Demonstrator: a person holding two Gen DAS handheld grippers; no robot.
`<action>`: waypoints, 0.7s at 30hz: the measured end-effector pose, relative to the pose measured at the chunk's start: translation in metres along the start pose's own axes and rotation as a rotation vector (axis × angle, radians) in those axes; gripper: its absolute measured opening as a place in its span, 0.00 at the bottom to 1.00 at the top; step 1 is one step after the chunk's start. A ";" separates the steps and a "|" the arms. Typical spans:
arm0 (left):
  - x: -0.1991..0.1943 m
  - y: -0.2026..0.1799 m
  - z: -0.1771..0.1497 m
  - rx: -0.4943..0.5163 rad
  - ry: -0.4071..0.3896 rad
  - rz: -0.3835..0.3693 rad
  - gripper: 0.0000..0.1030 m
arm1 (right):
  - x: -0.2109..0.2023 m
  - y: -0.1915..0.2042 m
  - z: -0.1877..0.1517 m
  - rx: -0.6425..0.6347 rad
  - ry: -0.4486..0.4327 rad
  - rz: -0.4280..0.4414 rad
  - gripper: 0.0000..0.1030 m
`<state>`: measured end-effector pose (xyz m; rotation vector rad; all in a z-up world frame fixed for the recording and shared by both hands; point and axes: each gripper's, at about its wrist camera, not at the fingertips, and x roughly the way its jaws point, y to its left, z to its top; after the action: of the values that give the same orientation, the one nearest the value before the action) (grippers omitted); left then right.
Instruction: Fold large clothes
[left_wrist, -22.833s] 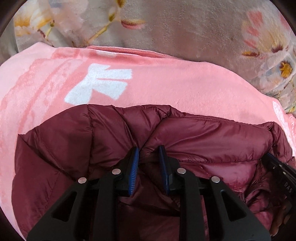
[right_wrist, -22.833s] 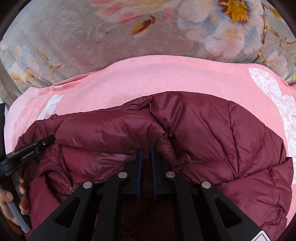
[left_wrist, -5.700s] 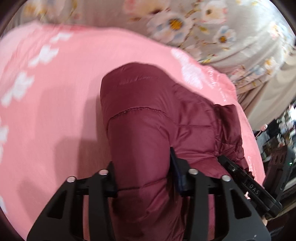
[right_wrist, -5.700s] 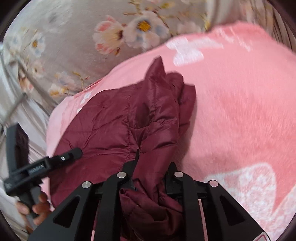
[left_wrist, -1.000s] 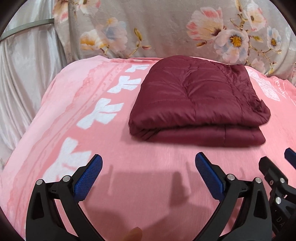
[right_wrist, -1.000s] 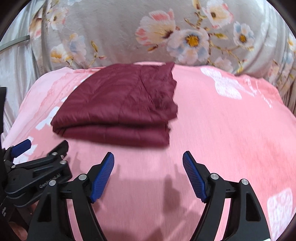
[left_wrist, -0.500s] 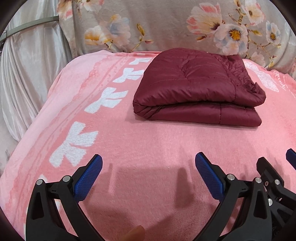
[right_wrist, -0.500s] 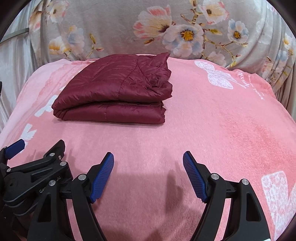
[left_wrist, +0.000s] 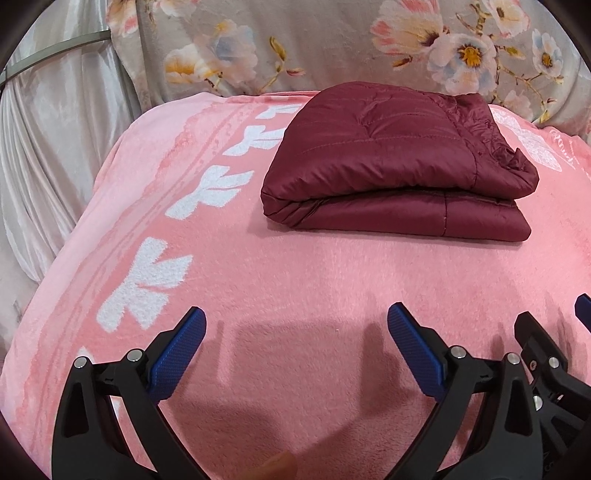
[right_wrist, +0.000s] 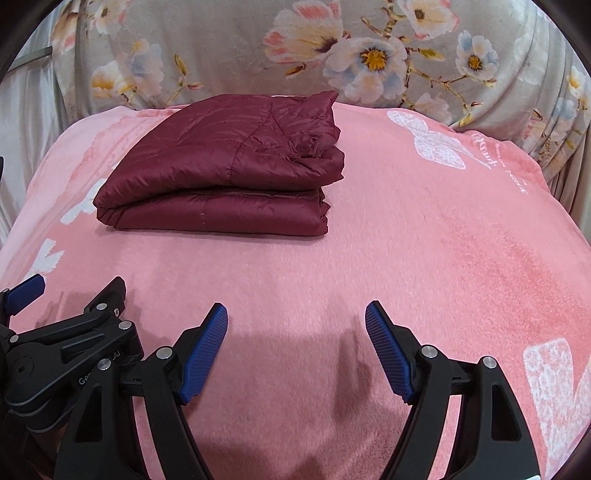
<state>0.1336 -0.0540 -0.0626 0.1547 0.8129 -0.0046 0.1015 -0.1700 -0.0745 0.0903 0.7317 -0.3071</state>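
Note:
A dark red quilted jacket (left_wrist: 391, 162) (right_wrist: 229, 166) lies folded into a flat rectangular bundle on the pink blanket (left_wrist: 295, 288) (right_wrist: 424, 240). My left gripper (left_wrist: 295, 321) hovers open over bare blanket, well short of the jacket, with nothing between its blue pads. My right gripper (right_wrist: 295, 317) is open too, also short of the jacket and holding nothing. Each gripper shows at the edge of the other's view: the right gripper (left_wrist: 546, 354) at the left wrist view's lower right, the left gripper (right_wrist: 70, 332) at the right wrist view's lower left.
The blanket carries white patterns (left_wrist: 147, 284) (right_wrist: 436, 144) and drops away at its left and right edges. A grey floral cover (left_wrist: 332, 40) (right_wrist: 369, 48) rises behind the jacket. Pale satin drapery (left_wrist: 48, 129) hangs at the left.
Both views have tilted slightly, so the folded jacket sits a little lower and sharper in frame. Both grippers stay open and the jacket has not moved.

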 end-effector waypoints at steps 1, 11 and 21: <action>0.000 0.000 0.000 0.000 0.000 0.000 0.93 | 0.000 -0.001 0.000 0.000 0.000 0.002 0.73; 0.000 0.000 0.000 0.001 0.002 0.000 0.93 | 0.000 0.001 0.000 0.001 -0.002 -0.008 0.73; 0.000 0.000 0.000 -0.001 0.005 0.001 0.92 | 0.000 0.002 0.000 0.001 -0.001 -0.008 0.73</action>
<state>0.1335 -0.0542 -0.0623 0.1542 0.8177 -0.0030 0.1020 -0.1684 -0.0747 0.0881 0.7310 -0.3150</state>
